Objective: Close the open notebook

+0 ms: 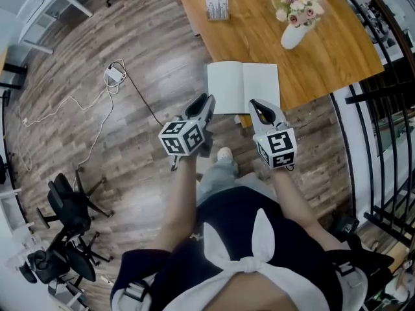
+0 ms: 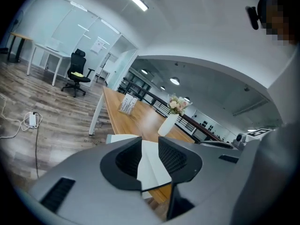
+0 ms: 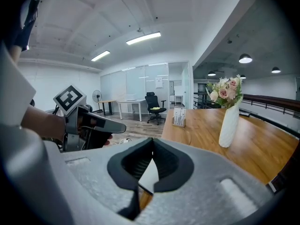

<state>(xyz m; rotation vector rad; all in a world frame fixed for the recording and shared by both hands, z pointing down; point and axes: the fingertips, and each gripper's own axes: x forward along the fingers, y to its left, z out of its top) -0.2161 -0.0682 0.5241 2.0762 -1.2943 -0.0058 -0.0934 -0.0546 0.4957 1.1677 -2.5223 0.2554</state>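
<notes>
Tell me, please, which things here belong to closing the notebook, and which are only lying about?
For the job:
- notebook, open on the table
- left gripper
- right gripper

Lying about:
- vase with flowers
- card holder
- power strip on the floor
- chair

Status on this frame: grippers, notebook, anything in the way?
Left gripper open, empty; right gripper shut, empty. Notebook lies open at the table edge, both grippers at its near side. Vase stands apart behind; nothing blocking.
</notes>
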